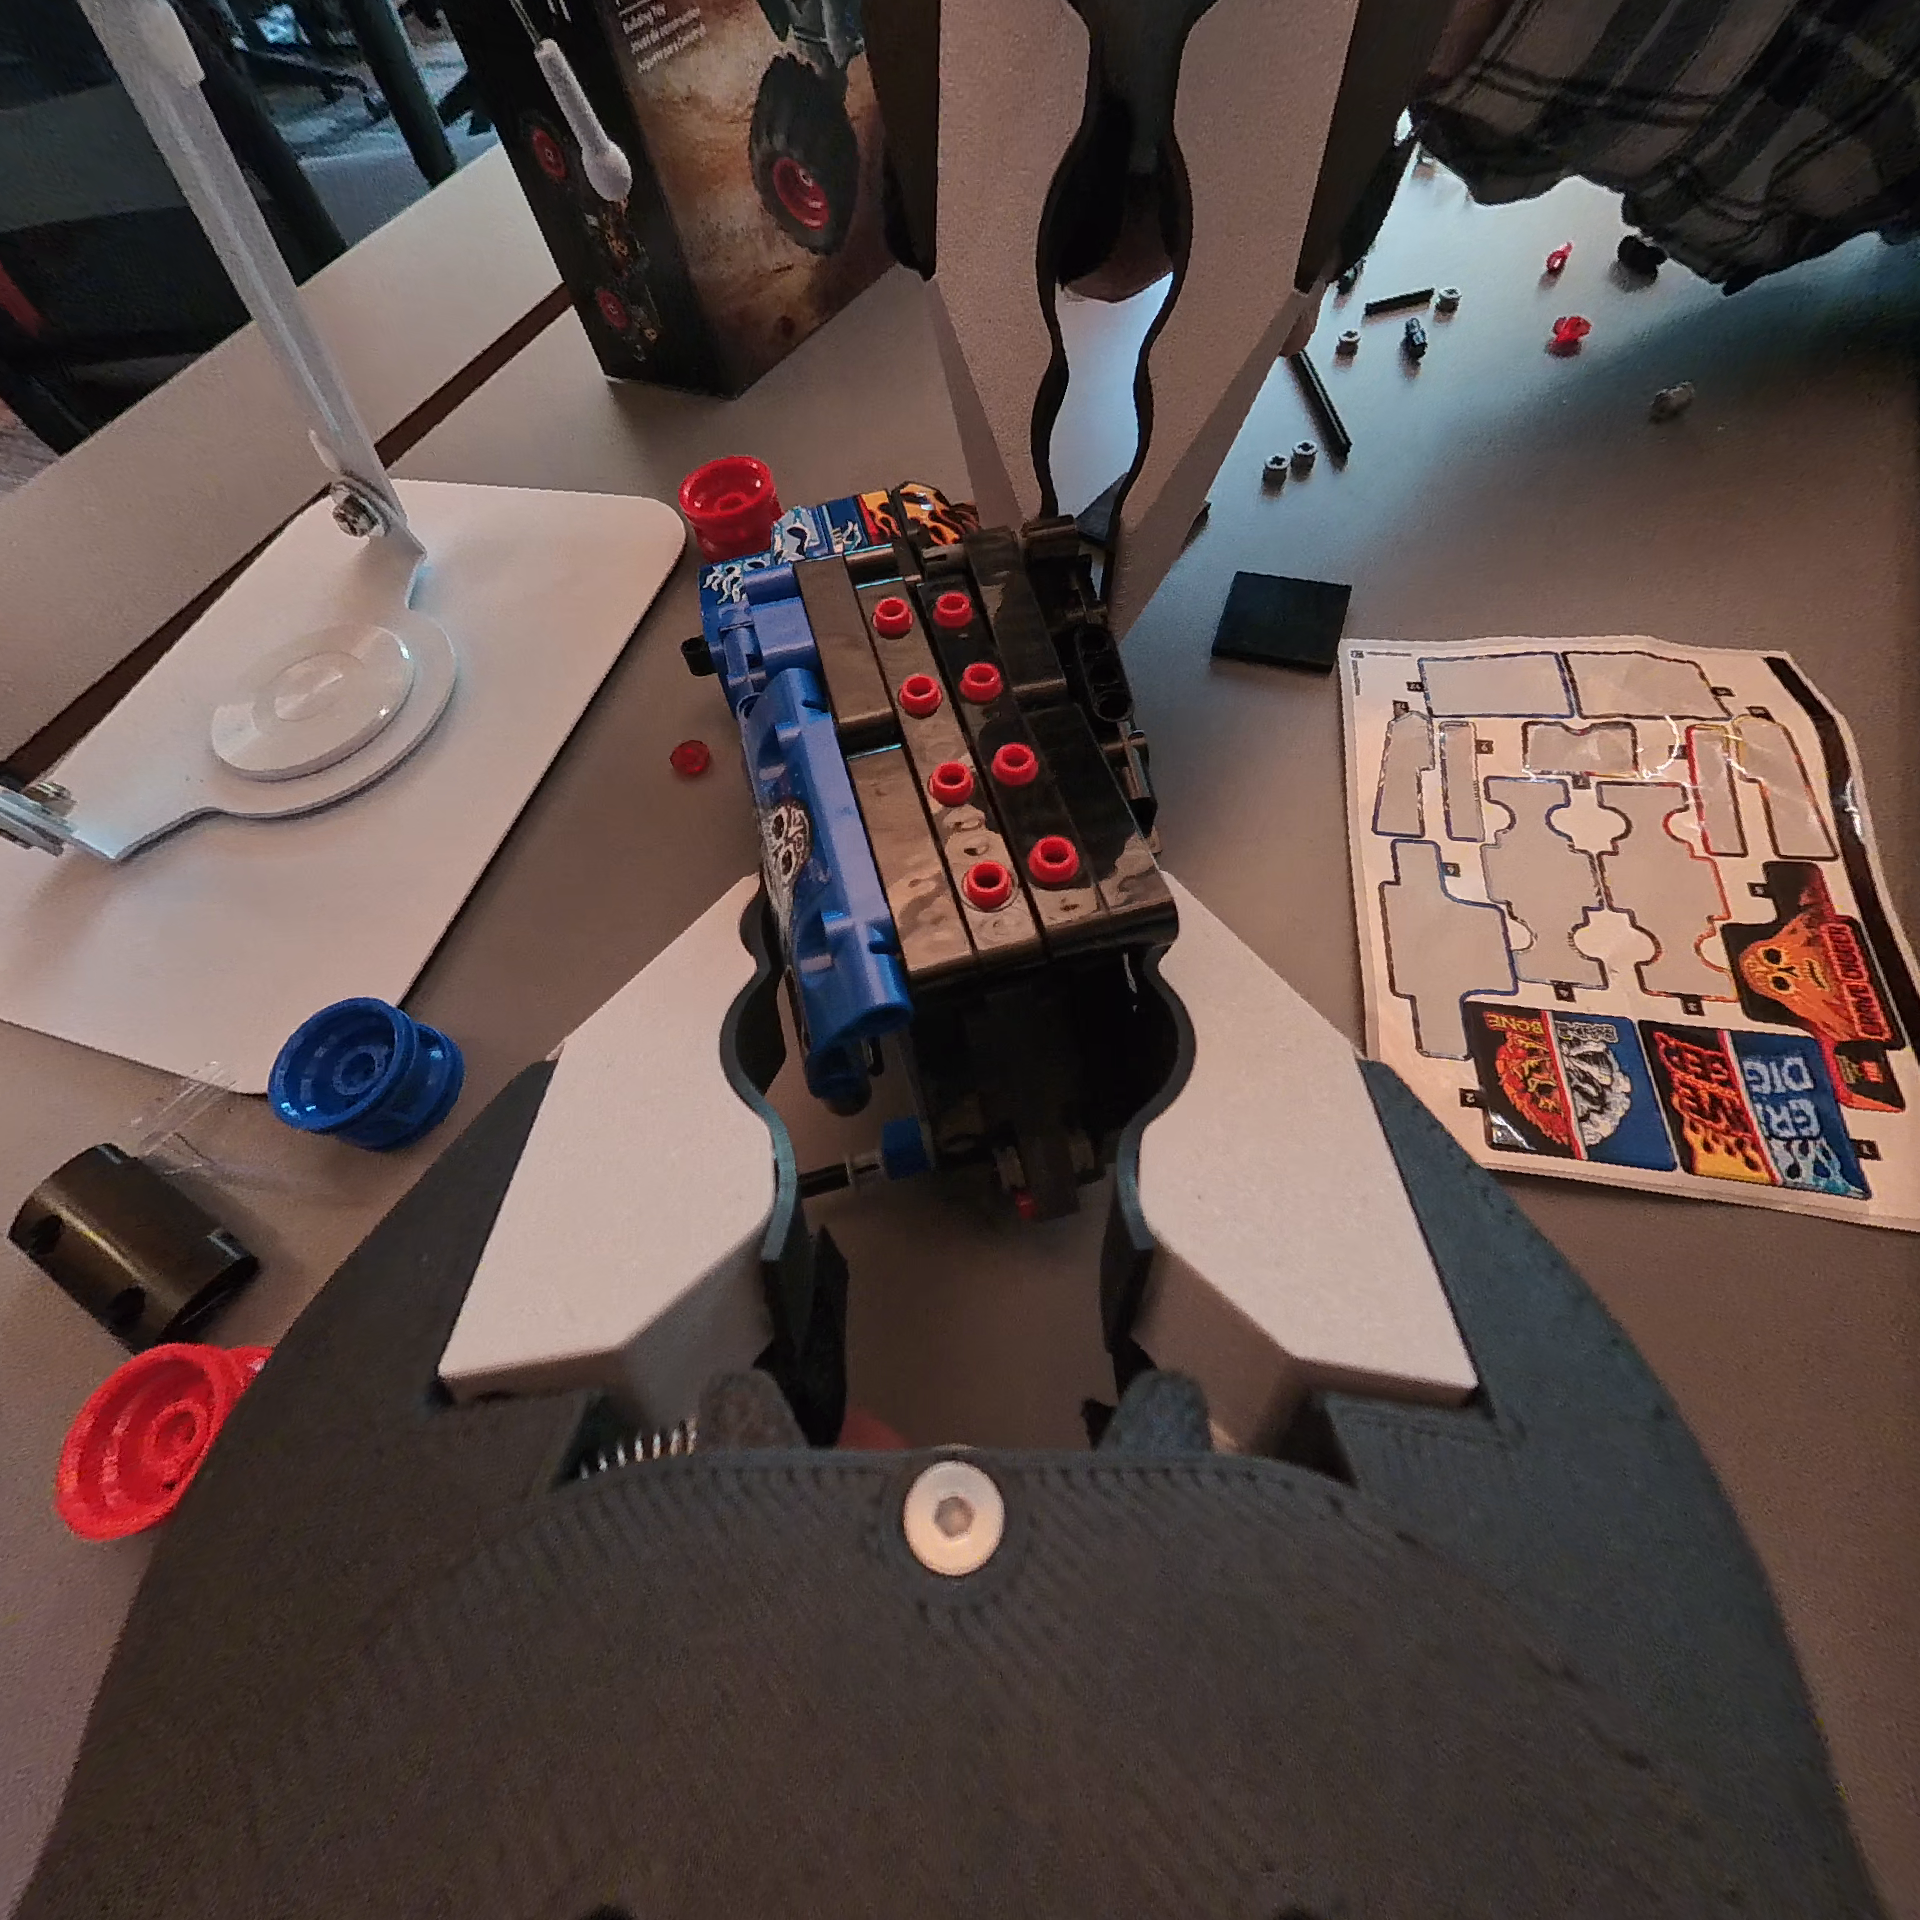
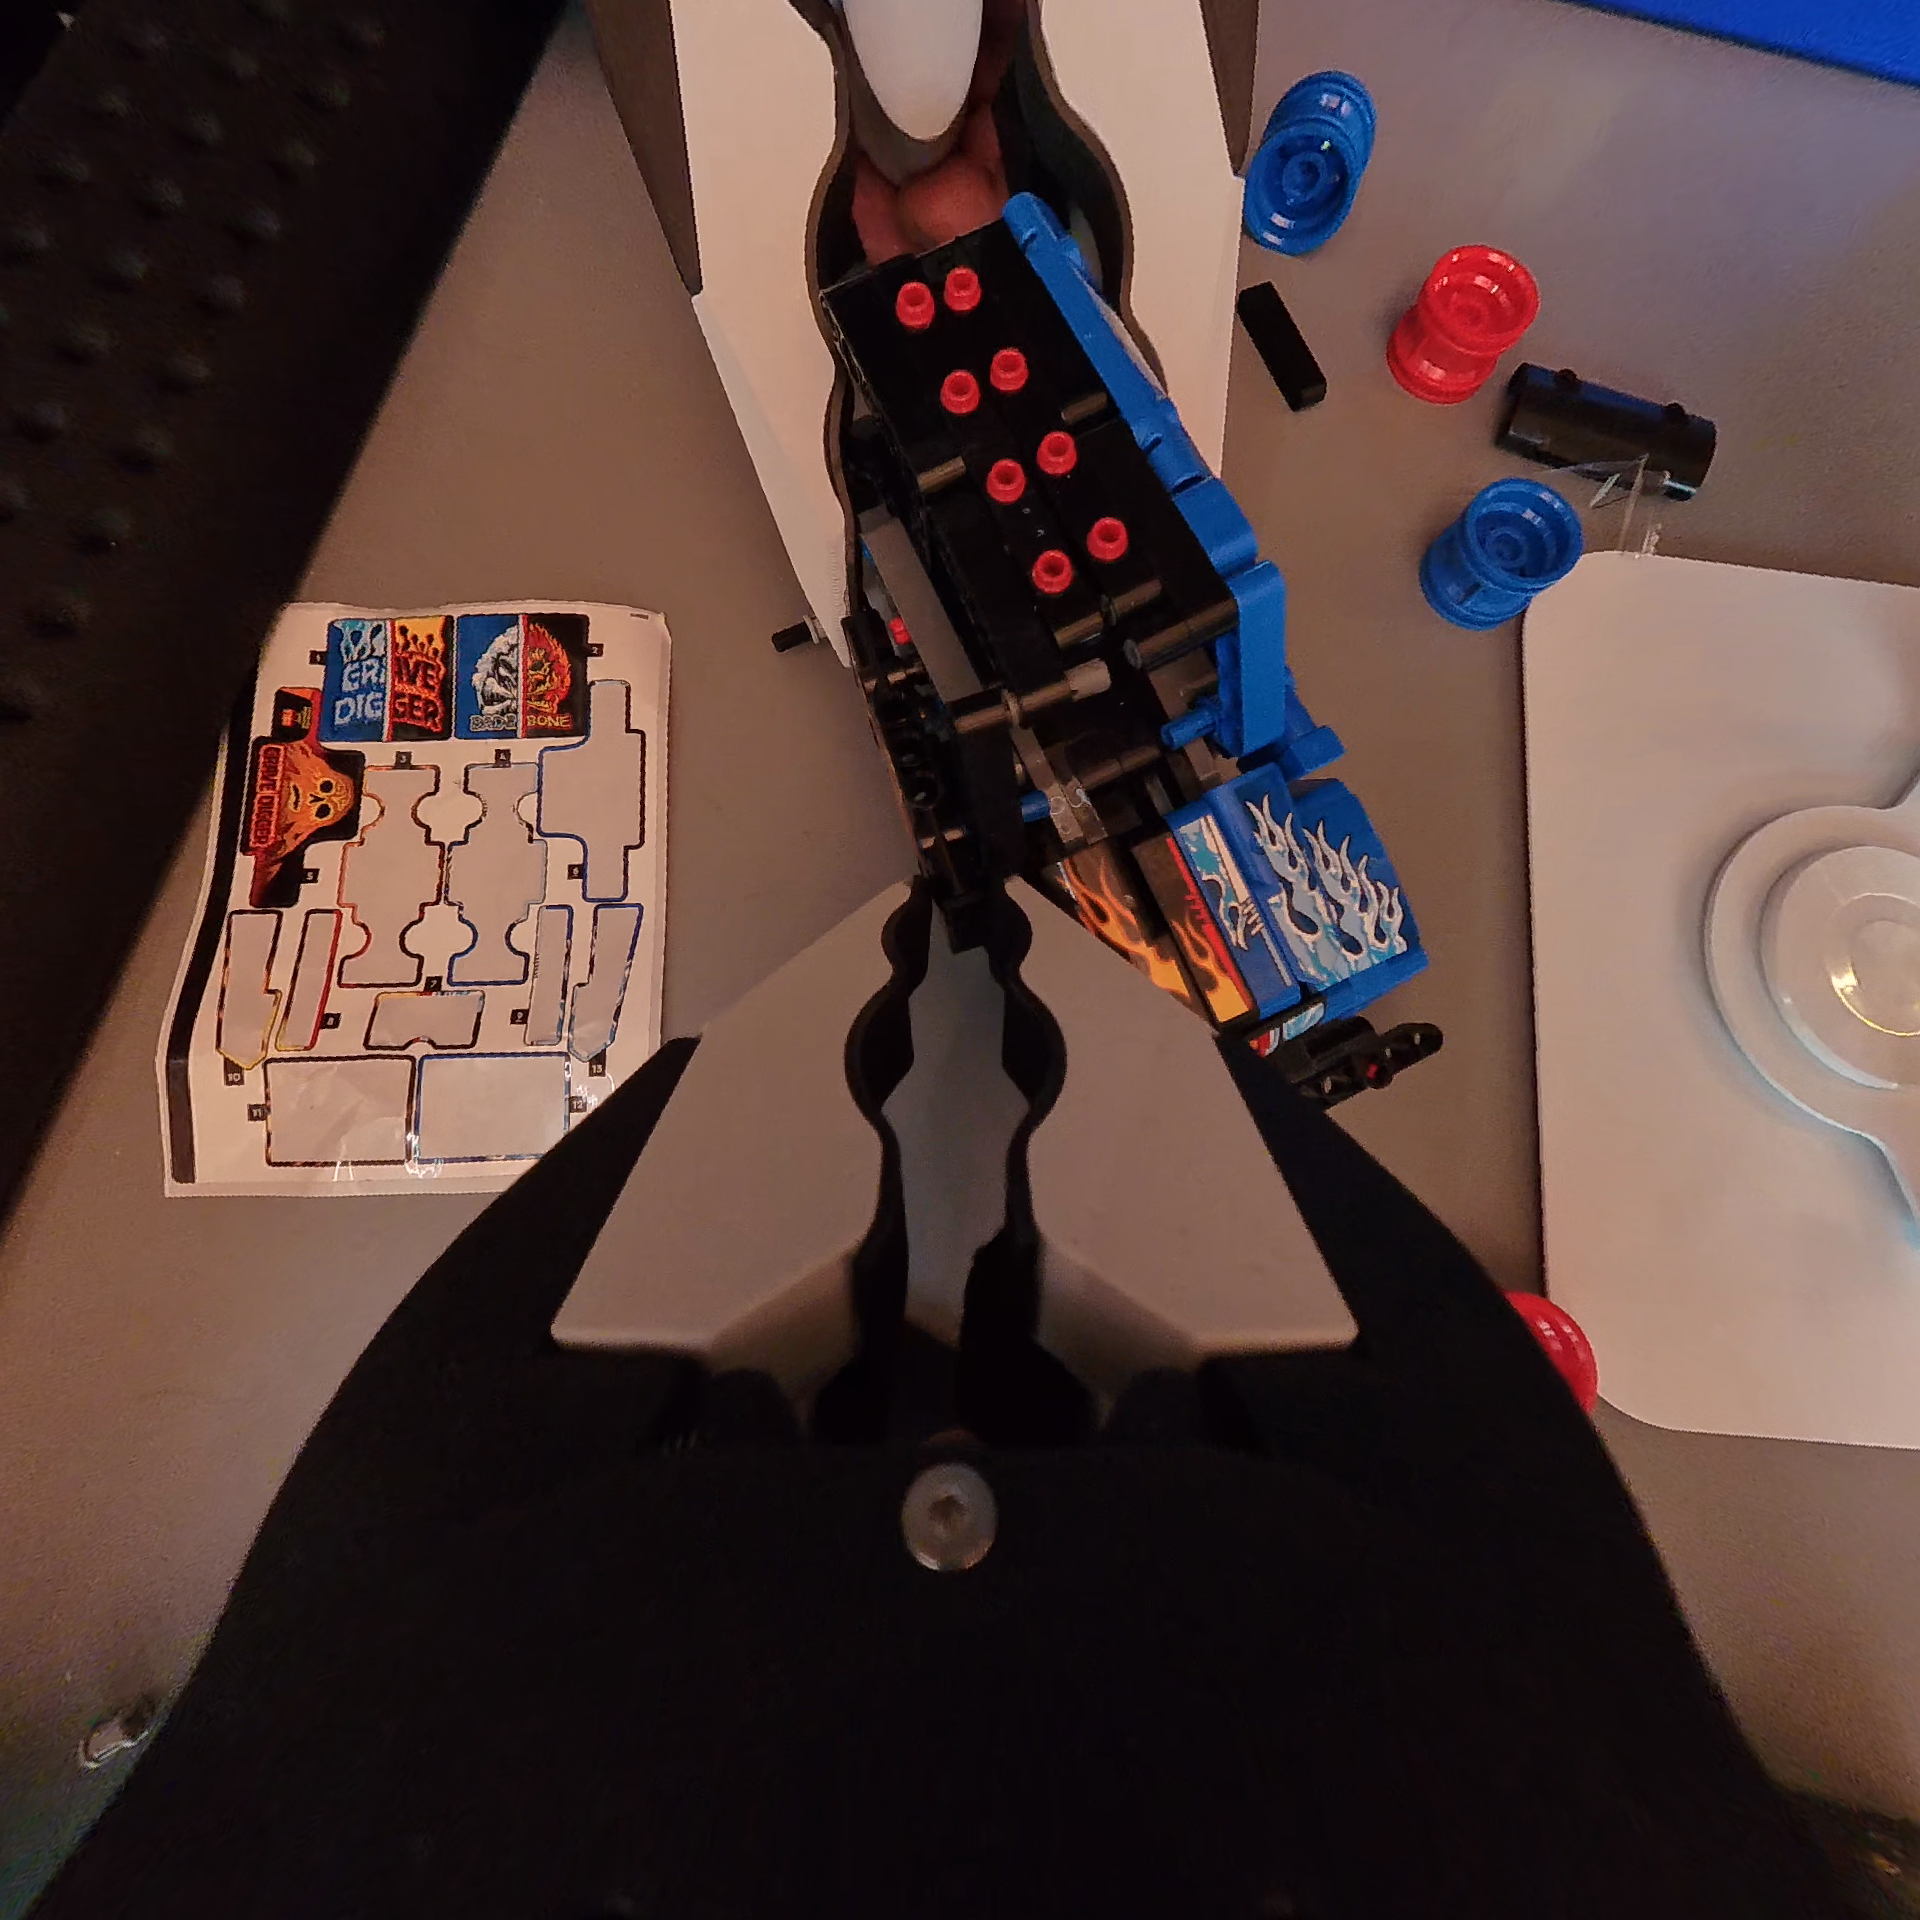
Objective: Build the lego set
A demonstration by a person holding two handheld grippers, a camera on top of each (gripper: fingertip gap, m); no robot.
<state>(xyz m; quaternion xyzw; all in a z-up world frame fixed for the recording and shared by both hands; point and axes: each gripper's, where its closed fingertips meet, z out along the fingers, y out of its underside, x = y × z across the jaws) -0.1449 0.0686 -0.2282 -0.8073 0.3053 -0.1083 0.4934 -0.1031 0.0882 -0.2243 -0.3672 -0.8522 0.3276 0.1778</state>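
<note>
I clamp the truck body (image 1: 966,790) between my left gripper (image 1: 956,935) and right gripper (image 2: 961,914), steadying it above the tabletop (image 1: 582,862) for wheels (image 1: 364,1070).

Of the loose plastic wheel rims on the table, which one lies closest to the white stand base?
The blue wheel rim beside the base's corner; the red wheel rim and second blue wheel rim lie farther off.

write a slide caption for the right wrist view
Right hand-held gripper pinches the end of the black-and-blue lego truck body beside the sticker sheet.
</note>
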